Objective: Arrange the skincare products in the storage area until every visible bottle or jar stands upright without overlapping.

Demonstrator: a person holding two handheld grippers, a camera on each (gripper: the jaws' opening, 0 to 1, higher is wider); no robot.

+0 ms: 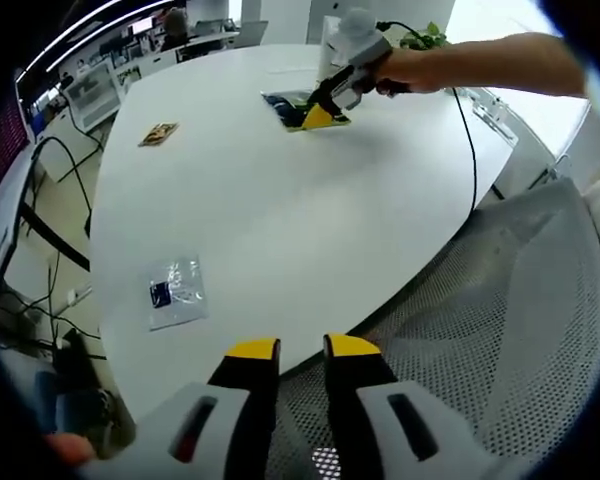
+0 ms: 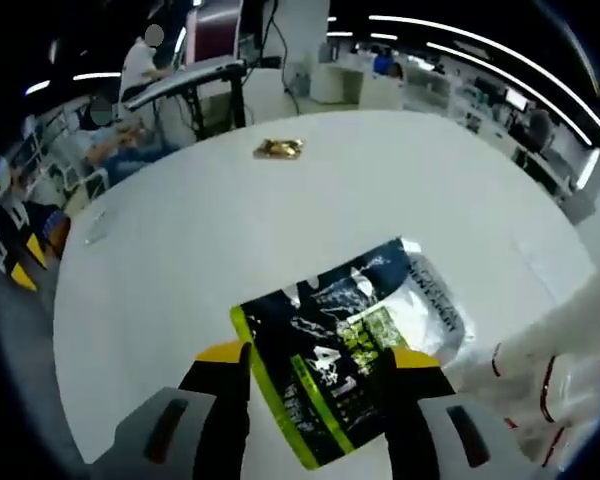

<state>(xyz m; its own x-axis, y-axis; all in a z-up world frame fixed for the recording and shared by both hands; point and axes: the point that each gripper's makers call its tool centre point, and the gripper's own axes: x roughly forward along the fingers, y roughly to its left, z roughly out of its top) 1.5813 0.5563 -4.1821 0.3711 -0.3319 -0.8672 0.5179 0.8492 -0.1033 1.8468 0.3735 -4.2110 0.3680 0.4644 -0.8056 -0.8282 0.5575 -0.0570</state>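
Straddling a dark packet [image 2: 345, 355] (lettering illegible) at 6 o'clock, the right gripper [image 2: 318, 362] gapes wide; left gripper [image 1: 301, 348] nearly closed, empty.

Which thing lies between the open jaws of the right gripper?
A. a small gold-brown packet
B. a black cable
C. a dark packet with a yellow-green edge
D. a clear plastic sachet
C: in the right gripper view the right gripper has its jaws apart on either side of the dark packet, which lies flat on the white table.
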